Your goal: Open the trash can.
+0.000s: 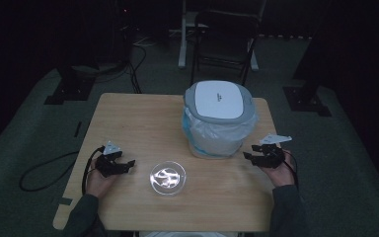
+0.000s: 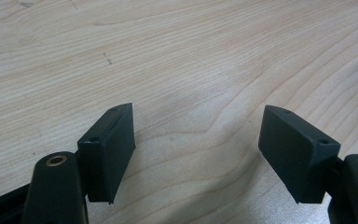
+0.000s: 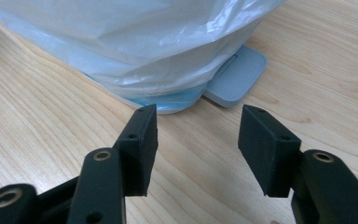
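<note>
Right tongs [image 3: 198, 140] half apart, nothing between them, poised at the right of the lidded bin [image 1: 218, 121], near its grey pedal [image 3: 237, 77]. Left tongs [image 2: 198, 151] wide apart over bare worktop [image 1: 143, 123]. Clear dish [image 1: 168, 178] at near centre, between both hands.

Both grippers black: left gripper [image 1: 128, 163], right gripper [image 1: 249, 153]. Flat rectangular pads [image 2: 114, 149], brass-ringed pivot holes, grey triangular top plates, black trailing cables. Dark long sleeves.
</note>
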{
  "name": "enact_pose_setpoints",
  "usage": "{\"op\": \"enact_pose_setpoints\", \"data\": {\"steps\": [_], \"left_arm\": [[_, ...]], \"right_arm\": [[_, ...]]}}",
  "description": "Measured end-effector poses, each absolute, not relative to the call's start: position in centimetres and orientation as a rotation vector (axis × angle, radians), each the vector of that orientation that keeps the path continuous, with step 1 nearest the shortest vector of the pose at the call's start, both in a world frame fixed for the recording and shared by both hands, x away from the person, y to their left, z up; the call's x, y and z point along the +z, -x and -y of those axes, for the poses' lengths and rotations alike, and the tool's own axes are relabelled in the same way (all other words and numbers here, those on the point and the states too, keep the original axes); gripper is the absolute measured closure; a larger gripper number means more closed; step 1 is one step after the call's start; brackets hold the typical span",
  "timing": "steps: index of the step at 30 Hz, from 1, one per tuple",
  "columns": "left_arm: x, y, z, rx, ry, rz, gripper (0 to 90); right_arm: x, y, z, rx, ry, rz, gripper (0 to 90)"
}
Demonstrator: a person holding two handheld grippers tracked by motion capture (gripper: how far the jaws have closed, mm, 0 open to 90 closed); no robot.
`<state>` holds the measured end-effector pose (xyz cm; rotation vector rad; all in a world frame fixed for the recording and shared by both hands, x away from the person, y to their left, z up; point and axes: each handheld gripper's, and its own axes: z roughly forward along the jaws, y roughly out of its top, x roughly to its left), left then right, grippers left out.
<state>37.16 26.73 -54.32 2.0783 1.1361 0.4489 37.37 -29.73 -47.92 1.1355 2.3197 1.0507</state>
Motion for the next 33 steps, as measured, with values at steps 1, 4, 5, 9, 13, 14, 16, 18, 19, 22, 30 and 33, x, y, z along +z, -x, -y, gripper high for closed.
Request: {"op": "enact_pose_setpoints", "data": {"steps": [1, 4, 5, 9, 13, 14, 16, 18, 19, 22, 30, 33], "left_arm": [[-54.3, -37.2, -26.8, 0.446, -2.076, -1.137, 27.8], [-54.3, -37.2, -26.9, 0.432, -2.063, -1.143, 27.8], [-54.3, -37.2, -26.9, 0.432, -2.063, -1.143, 27.8], [-54.3, -37.2, -26.9, 0.431, -2.062, -1.143, 27.8], [-54.3, -37.2, -26.9, 0.432, -2.063, -1.143, 27.8], [-54.3, -37.2, -26.9, 0.432, -2.063, -1.143, 27.8], [-54.3, -37.2, -26.9, 0.432, -2.064, -1.143, 27.8], [-54.3, -37.2, -26.9, 0.431, -2.062, -1.144, 27.8], [-54.3, -37.2, -26.9, 0.431, -2.062, -1.144, 27.8], [-54.3, -37.2, -26.9, 0.430, -2.056, -1.147, 27.8], [-54.3, -37.2, -26.9, 0.426, -2.055, -1.148, 27.7], [-54.3, -37.2, -26.9, 0.428, -2.055, -1.148, 27.8]], "right_arm": [[-47.8, -37.3, 29.8, 1.045, -1.143, -2.319, 47.5], [-47.2, -37.3, 30.0, 1.051, -1.140, -2.311, 48.7], [-47.1, -37.3, 30.1, 1.056, -1.139, -2.308, 48.9], [-46.6, -37.2, 30.3, 1.067, -1.140, -2.291, 49.3], [-45.7, -37.0, 30.6, 1.061, -1.136, -2.275, 49.8], [-45.5, -37.0, 30.7, 1.063, -1.133, -2.272, 49.9], [-45.2, -36.9, 30.7, 1.060, -1.124, -2.270, 50.2], [-44.6, -36.8, 30.8, 1.061, -1.119, -2.263, 50.7], [-44.3, -36.7, 30.8, 1.058, -1.119, -2.260, 50.7], [-43.9, -36.8, 30.9, 1.050, -1.114, -2.260, 51.1], [-41.9, -37.1, 31.1, 1.041, -1.092, -2.241, 53.4], [-41.5, -37.2, 31.2, 1.040, -1.093, -2.231, 54.5]]}}
